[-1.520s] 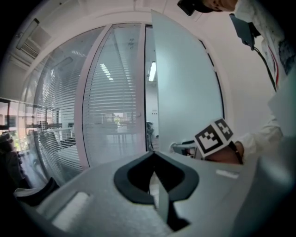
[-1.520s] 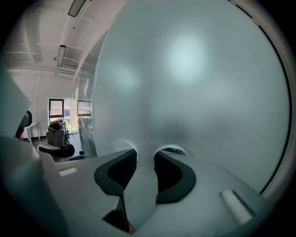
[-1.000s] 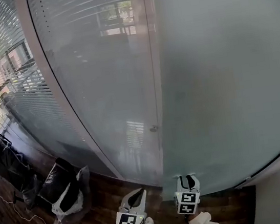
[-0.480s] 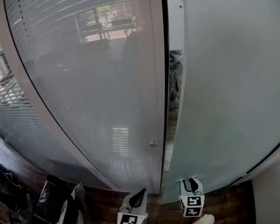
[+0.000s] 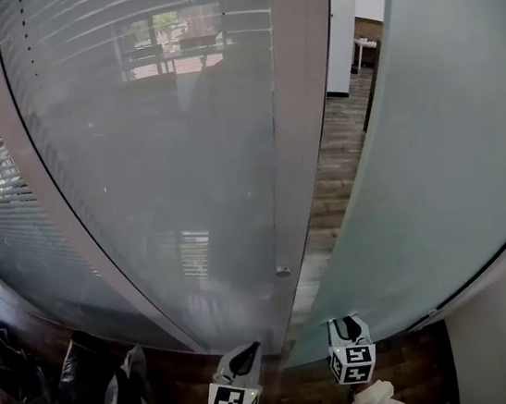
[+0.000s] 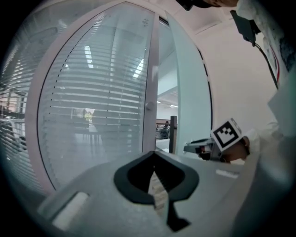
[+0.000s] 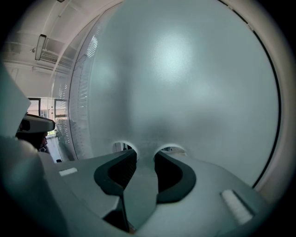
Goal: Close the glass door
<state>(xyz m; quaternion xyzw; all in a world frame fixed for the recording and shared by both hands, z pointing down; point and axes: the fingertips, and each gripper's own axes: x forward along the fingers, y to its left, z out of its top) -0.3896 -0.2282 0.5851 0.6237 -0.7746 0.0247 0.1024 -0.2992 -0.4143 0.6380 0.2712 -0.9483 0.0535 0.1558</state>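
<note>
The frosted glass door [image 5: 441,142] stands upright and ajar, its free edge facing the frame [image 5: 305,142] at its left — right gripper [image 7: 145,155] jaws apart, tips against the pane — left gripper [image 6: 154,155] jaws together, empty.

1 glass door [image 5: 450,141] (frosted), 1 left gripper [image 5: 245,354], 1 right gripper [image 5: 346,327].

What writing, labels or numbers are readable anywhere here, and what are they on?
None: no readable words, numbers or brands in any view.
The cubes on the left gripper and right gripper carry black-and-white square marker patterns, not lettering.
The glass door is plain frosted, with no sign.
</note>
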